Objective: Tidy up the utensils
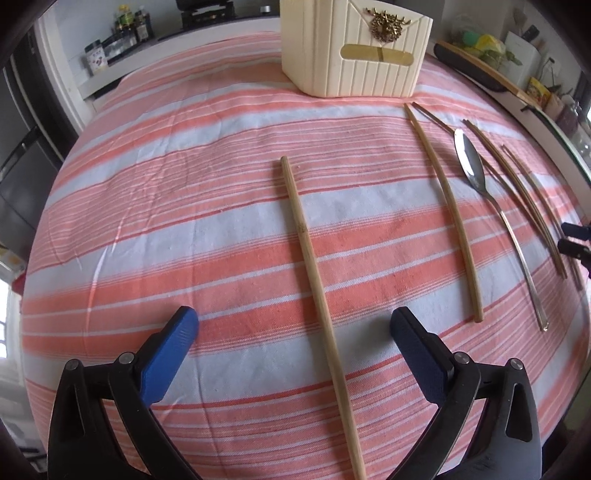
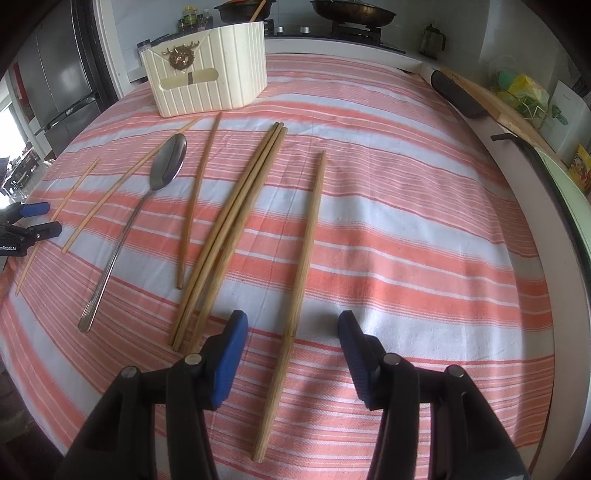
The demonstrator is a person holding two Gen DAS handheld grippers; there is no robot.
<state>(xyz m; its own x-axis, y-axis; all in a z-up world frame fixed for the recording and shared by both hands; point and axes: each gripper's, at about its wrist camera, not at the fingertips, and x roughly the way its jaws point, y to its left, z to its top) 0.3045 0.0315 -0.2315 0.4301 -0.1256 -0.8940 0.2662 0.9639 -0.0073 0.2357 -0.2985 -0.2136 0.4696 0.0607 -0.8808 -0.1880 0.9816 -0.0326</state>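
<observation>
Several bamboo chopsticks and a metal spoon [image 2: 162,173] lie on the striped cloth in front of a cream ribbed holder [image 2: 210,74]. My left gripper [image 1: 293,325] is open, its blue fingers either side of a single chopstick [image 1: 314,280] lying on the cloth. My right gripper [image 2: 293,328] is open, straddling a darker single chopstick [image 2: 295,295]. A bundle of three chopsticks [image 2: 229,229] lies just left of it. The holder [image 1: 354,51] and spoon [image 1: 471,166] also show in the left wrist view.
The table carries a pink and white striped cloth [image 2: 406,221]. A counter with stove and pans [image 2: 351,14] runs behind. A dark board [image 2: 458,96] and clutter sit at the right edge. The left gripper's tips [image 2: 35,221] show at the far left.
</observation>
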